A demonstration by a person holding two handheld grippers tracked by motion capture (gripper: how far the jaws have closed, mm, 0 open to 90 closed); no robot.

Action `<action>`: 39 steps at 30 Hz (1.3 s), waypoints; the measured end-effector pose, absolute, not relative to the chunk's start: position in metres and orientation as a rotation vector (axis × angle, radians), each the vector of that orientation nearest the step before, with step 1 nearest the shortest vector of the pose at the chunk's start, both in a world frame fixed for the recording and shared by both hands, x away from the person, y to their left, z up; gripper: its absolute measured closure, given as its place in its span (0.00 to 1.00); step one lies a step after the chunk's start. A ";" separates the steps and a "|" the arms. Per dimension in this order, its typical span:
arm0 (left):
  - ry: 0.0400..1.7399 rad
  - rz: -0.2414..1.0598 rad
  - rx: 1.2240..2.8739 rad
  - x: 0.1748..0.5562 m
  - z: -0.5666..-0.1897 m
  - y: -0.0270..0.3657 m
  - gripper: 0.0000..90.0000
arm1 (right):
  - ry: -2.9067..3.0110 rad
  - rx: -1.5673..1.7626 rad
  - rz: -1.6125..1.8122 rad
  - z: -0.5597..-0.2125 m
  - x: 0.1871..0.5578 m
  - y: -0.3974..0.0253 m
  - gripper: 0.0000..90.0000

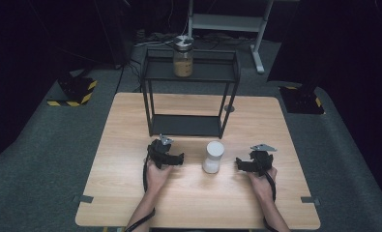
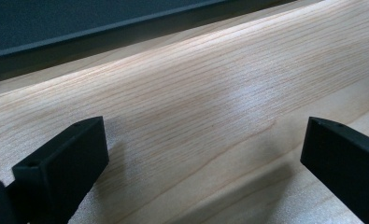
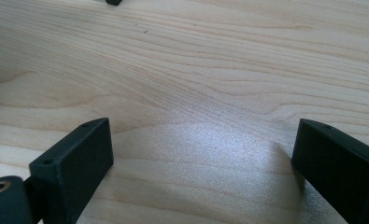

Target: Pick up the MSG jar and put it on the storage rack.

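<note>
Your two grippers flank the white canister [image 1: 213, 156], bare table [image 1: 193, 193] on either side of it. Behind the canister, the black shelf rack [image 1: 188, 96] blocks the way forward.

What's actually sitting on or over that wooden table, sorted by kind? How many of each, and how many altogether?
White canisters: 1, standing on the table between the grippers
Glass jars: 1, on the shelf's top tier, with tan contents
Black metal shelves: 1
Hand-held grippers: 2, left gripper and right gripper, both open
Total: 5
</note>
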State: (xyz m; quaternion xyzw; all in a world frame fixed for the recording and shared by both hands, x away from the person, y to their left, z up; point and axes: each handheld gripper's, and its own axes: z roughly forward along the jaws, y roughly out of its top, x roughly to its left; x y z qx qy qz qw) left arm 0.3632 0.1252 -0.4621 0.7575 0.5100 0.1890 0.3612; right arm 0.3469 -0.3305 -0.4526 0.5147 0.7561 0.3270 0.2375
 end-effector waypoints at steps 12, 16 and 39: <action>1.313 0.493 1.959 0.363 -0.462 0.124 0.01 | 2.103 1.397 0.880 -0.451 0.349 -0.330 0.00; 1.314 0.495 1.960 0.363 -0.462 0.123 0.01 | 2.113 1.389 0.886 -0.450 0.347 -0.331 0.00; 1.313 0.517 1.982 0.363 -0.460 0.118 0.01 | 2.178 1.276 1.012 -0.450 0.318 -0.348 0.00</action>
